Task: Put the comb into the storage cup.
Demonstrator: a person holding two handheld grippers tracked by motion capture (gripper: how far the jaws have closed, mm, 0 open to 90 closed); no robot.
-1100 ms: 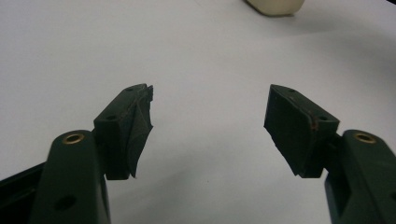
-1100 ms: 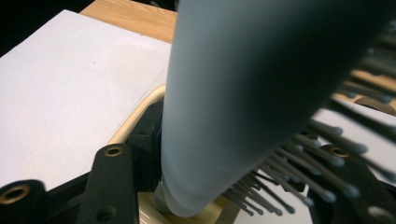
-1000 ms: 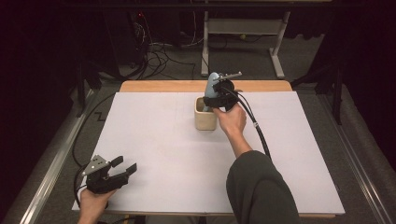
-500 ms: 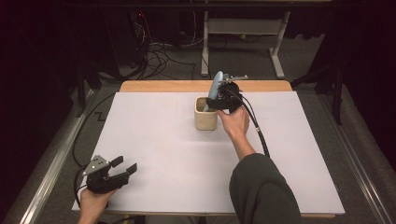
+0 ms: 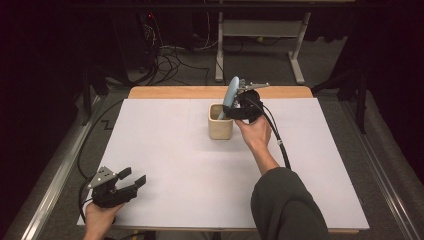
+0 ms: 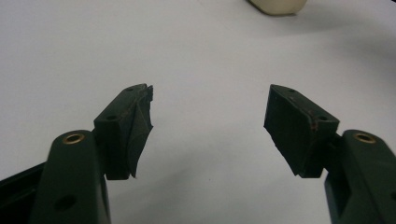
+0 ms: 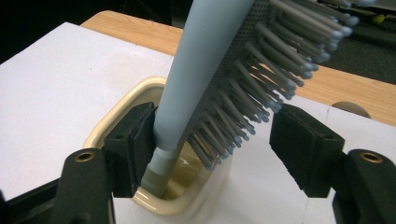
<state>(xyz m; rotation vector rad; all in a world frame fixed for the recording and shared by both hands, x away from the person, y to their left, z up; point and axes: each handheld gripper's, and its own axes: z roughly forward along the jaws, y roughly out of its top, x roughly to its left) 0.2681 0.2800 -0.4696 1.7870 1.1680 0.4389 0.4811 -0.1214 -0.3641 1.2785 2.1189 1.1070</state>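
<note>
Standing handle-down in the cream cup (image 7: 140, 154) near the worktop's (image 5: 165, 150) far edge, the pale blue brush (image 7: 219, 70) sits between the right hand-held gripper (image 7: 212, 140), whose jaws have just been opening; its right pad is clear of the bristles. The left hand-held gripper (image 6: 208, 126) rests spread wide, holding nothing, at the near left corner.

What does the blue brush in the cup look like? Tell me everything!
The brush is pale grey-blue, plastic-looking, with rows of stiff rounded-tip bristles along one side. It stands handle-down in the cream cup, leaning on the rim, head sticking out. The right claw has just been opening around it; one pad seems still beside the handle.
</note>
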